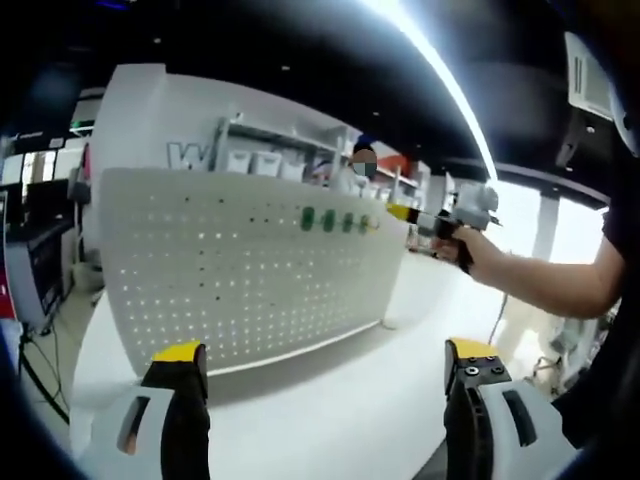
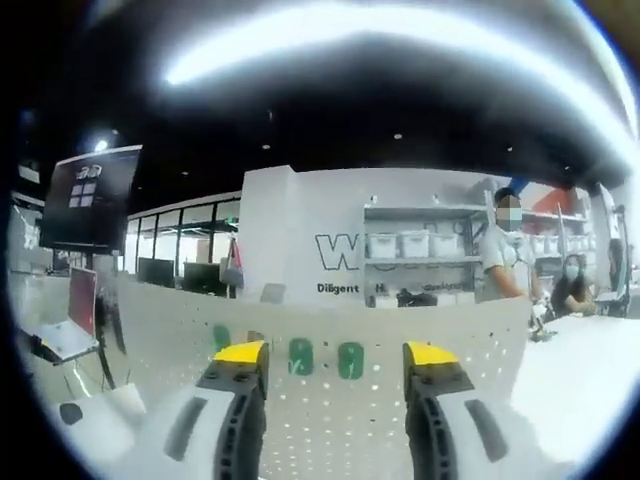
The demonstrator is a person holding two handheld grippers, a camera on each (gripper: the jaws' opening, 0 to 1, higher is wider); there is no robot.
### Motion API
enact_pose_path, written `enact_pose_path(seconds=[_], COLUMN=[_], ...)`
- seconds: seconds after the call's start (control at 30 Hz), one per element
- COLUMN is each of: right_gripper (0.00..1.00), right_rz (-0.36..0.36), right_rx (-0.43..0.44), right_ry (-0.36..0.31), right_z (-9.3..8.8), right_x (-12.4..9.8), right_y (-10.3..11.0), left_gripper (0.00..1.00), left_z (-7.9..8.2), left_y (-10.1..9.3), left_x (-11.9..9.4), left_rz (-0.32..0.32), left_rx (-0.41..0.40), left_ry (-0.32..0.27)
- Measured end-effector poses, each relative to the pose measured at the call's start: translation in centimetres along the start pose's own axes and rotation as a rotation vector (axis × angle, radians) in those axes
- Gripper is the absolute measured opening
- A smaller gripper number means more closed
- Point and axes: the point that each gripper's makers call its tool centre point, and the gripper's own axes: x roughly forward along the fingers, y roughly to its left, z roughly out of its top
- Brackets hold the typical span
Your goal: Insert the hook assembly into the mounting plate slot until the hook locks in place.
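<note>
We see a white perforated mounting plate (image 1: 240, 270) standing upright on a white tabletop (image 1: 340, 400), and along its upper edge sits a row of green hooks (image 1: 328, 220). In the right gripper view the same plate (image 2: 330, 400) spreads close in front of us, with the green hooks (image 2: 325, 358) showing between the yellow tips of the jaws. Nothing stands between either tool and the plate.

Behind the plate there is a white wall with large dark lettering (image 2: 335, 252) and shelving with white bins (image 2: 415, 245). A person in a light shirt (image 2: 503, 255) stands by the shelves, and another person (image 2: 570, 285) sits further right. On the left side of that view a dark monitor (image 2: 92, 195) hangs high and a laptop (image 2: 70, 320) sits open on a desk.

Our left tool (image 1: 325, 370) is low over the tabletop, its jaws spread wide apart and holding nothing. Our right tool (image 2: 335, 365) also has its jaws apart with nothing between them. In the left gripper view the right tool (image 1: 408, 213) comes in from the right, held in a hand (image 1: 470, 245) on a bare forearm reaching level towards the upper right end of the plate, its yellow tip just beside the last hooks; we cannot tell whether it touches them.

Overhead a dark ceiling carries a long bright light strip (image 1: 440, 80).
</note>
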Motion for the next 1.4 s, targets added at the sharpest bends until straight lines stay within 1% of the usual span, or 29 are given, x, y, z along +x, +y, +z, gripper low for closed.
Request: enact_pose_path(seconds=[0.07,0.17,0.23,0.3,0.47,0.6,0.67,0.7,0.77,0.9,0.93,1.1,1.17,1.3,1.4], right_gripper=[0.56,0.65,0.71,0.73,0.80,0.82,0.84,0.85,0.84,0.87,0.89,0.93,0.95,0.95,0.96], right_rz=[-0.002,-0.018,-0.014,-0.011,-0.023,-0.021,-0.019,-0.018,-0.012,-0.033,-0.047,-0.067,-0.080,-0.089,-0.088], right_rx=[0.028,0.065,0.069,0.079,0.081,0.079,0.081,0.080,0.082,0.082,0.091,0.120,0.143,0.127,0.137], right_ry=[0.019,0.052,0.063,0.074,0.098,0.128,0.137,0.145,0.151,0.169,0.177,0.217,0.220,0.224,0.237], right_z=[-0.9,-2.1,-2.7,-3.3,-4.4,-5.4,-5.7,-6.0,-6.4,-7.3,-7.6,-8.8,-8.9,-8.8,-9.2], right_x=[-0.6,-1.6,-2.1,-2.9,-4.6,-6.3,-6.8,-7.4,-8.4,-10.1,-10.6,-12.7,-13.6,-14.8,-15.3], right_y=[-0.2,-0.3,-0.2,-0.1,-0.2,0.1,0.2,0.3,0.6,0.5,0.3,0.2,0.1,0.1,0.1], left_gripper=[1.00,1.00,1.00,1.00,1.00,1.00,1.00,1.00,1.00,1.00,1.00,1.00,1.00,1.00,1.00], left_z=[-0.2,-0.3,-0.5,-0.7,-1.1,-1.4,-1.5,-1.5,-1.5,-1.8,-1.8,-2.1,-2.2,-2.4,-2.5], left_y=[0.1,0.1,0.1,0.3,0.2,0.0,0.0,-0.1,-0.2,-0.1,0.0,0.1,0.0,-0.1,0.0], left_x=[-0.1,-0.1,-0.2,-0.2,-0.1,-0.1,-0.1,-0.2,-0.3,-0.6,-0.8,-1.1,-1.1,-1.2,-1.2], left_rz=[0.003,0.003,0.005,0.015,0.012,0.009,0.007,0.005,0.003,0.005,0.007,0.012,0.011,0.009,0.007], left_rx=[0.001,-0.003,-0.004,-0.007,-0.011,-0.014,-0.015,-0.014,-0.014,-0.017,-0.017,-0.018,-0.019,-0.018,-0.017], left_ry=[0.003,0.003,0.005,0.010,0.017,0.022,0.023,0.024,0.024,0.029,0.028,0.034,0.038,0.042,0.047])
